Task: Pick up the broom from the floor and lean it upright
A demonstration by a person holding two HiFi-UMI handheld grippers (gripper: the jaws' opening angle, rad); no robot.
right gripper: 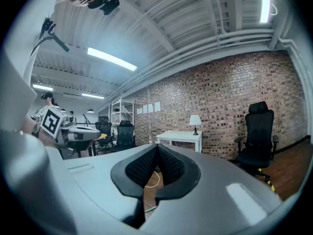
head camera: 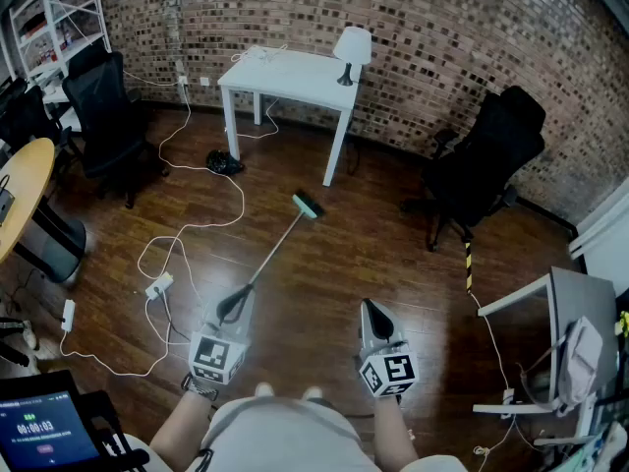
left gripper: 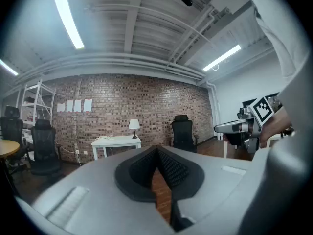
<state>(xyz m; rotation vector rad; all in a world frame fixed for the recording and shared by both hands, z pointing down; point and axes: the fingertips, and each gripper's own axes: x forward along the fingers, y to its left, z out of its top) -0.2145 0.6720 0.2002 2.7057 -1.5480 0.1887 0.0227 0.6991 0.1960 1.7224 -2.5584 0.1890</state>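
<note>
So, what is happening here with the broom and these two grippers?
A person stands in an office room with a gripper in each hand. The broom lies flat on the wooden floor in front of them, its brush end toward the white table. The left gripper and the right gripper are both held about level, fingers closed with nothing between them. Nothing holds the broom yet, so the pick-up has not started.

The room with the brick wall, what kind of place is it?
Probably an office or workroom: black office chairs, a white table with a lamp, and cables trailing across the wood floor.
</note>
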